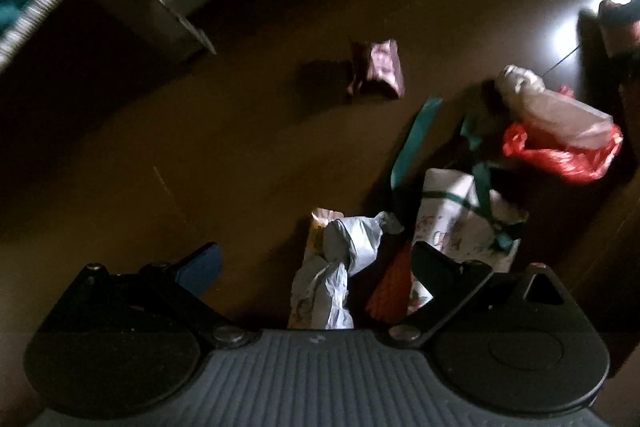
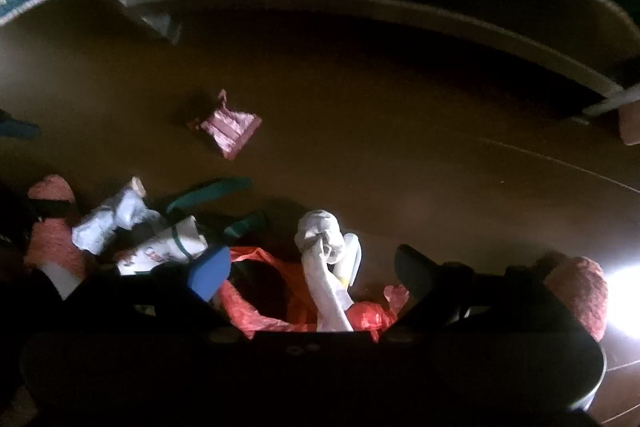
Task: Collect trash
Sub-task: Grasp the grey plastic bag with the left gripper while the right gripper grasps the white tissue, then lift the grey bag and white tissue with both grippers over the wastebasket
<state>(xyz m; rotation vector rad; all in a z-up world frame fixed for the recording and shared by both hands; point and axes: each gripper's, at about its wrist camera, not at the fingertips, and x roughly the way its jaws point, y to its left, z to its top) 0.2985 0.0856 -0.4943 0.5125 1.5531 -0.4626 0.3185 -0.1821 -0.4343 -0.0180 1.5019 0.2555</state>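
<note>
Red plastic bag [image 2: 256, 303] lower centre, uncollected | pink wrapper [image 2: 232, 131] mid-frame on floor [image 2: 400, 147] | left tool [image 1: 316, 263], right tool [image 2: 312, 267] both spread, empty | task barely begun

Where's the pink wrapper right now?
The pink wrapper lies alone on the brown floor, beyond the trash pile, left of centre in the right wrist view.
</note>
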